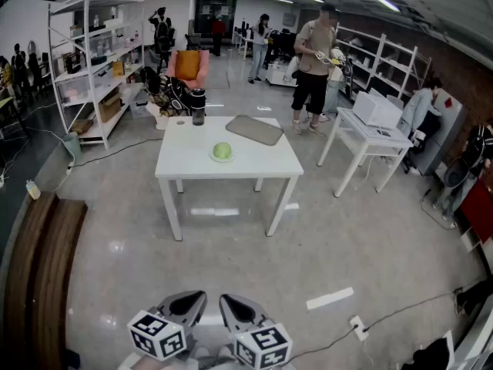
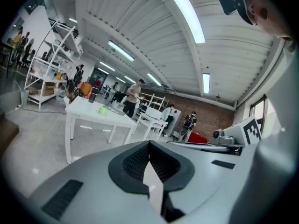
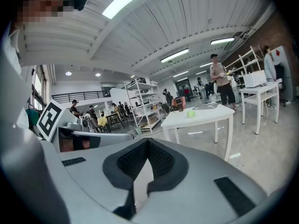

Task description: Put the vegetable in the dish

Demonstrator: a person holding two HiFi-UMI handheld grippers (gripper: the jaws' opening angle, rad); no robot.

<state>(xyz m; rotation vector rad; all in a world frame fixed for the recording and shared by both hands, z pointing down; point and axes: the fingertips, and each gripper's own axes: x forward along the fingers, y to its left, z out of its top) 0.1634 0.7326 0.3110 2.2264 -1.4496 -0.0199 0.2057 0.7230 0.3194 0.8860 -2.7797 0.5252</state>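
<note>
The vegetable (image 1: 223, 150), round and pale green, sits in the dish (image 1: 230, 159) on the white surface (image 1: 185, 160). It is about midway along the surface's width and nearer the front edge than the back. A grey mat (image 1: 255, 129) lies askew toward the back right corner, apart from the dish. A dark cup (image 1: 198, 106) stands at the back edge, left of the middle. A small round thing (image 1: 180, 122) lies just beside it toward the back left corner, too small to identify.

Both claws show low in the head view, over the floor (image 1: 231, 253) and well apart from the surface. The left claw (image 1: 189, 303) has its jaws together with nothing between them. The right claw (image 1: 240, 308) is likewise closed and empty. They sit side by side, each with its marker cube behind. Each gripper view shows the surface far ahead with the vegetable on it.

A person (image 1: 314, 68) stands beyond the back right corner. A second surface (image 1: 370, 141) to the right carries a white box (image 1: 375, 108).
</note>
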